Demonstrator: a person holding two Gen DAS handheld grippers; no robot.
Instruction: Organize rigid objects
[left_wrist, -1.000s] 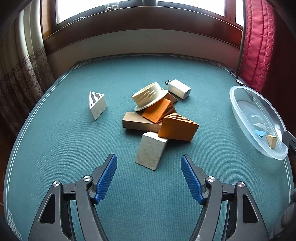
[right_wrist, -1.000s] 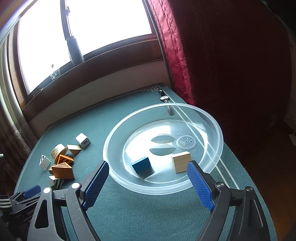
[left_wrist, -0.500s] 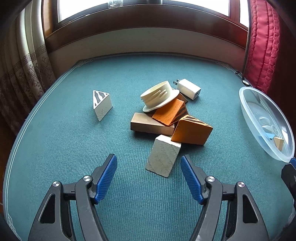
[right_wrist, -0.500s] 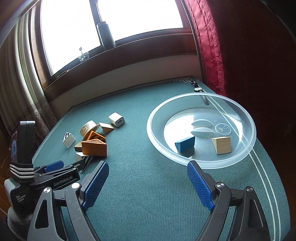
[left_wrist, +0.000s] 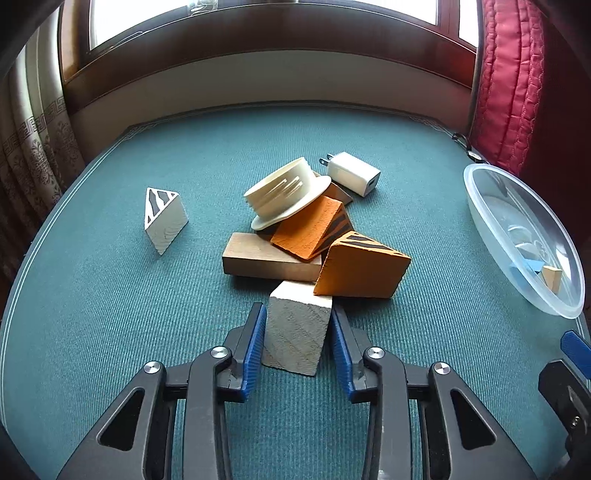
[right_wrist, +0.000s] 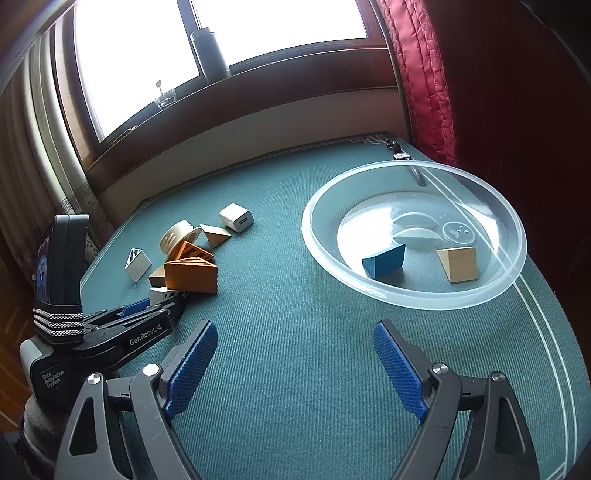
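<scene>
From the left wrist, the left gripper (left_wrist: 298, 338) has clamped its blue pads against both sides of the pale wooden block (left_wrist: 297, 330), at six o'clock of the pile and tucked under the orange wedge (left_wrist: 360, 267). Pick-up step; next it wants lifting clear without dragging that wedge.

From the right wrist, the right gripper (right_wrist: 291, 363) gapes wide, empty, with the clear bowl (right_wrist: 417, 299) at one o'clock.
</scene>
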